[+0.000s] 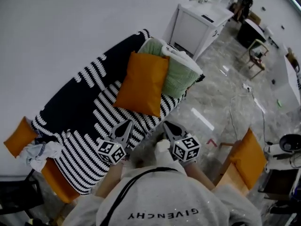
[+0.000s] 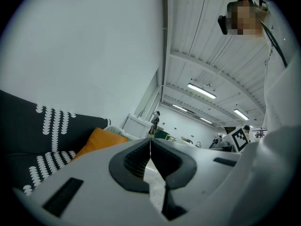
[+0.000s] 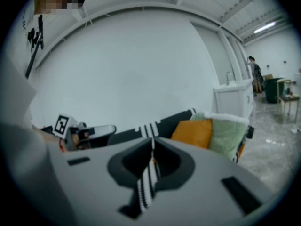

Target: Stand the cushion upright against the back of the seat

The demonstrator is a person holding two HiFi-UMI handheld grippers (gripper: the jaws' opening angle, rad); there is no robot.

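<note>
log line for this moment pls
left gripper shut, empty | right gripper shut, empty | orange cushion on sofa seat beside green cushion

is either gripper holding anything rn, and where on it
Nothing: the left gripper and right gripper are both shut and empty, apart from the orange cushion.

Large hall (strip lights (image 2: 202, 91), polished floor (image 1: 221, 98)) staged with a sofa (image 1: 80, 102)

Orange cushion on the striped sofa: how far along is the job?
Nothing looks done yet: the orange square cushion seems to lean on the green pillow, not against the black backrest. Nothing is in hand: left gripper and right gripper have shut, empty jaws, short of it. Remaining: grasp and stand it.
</note>
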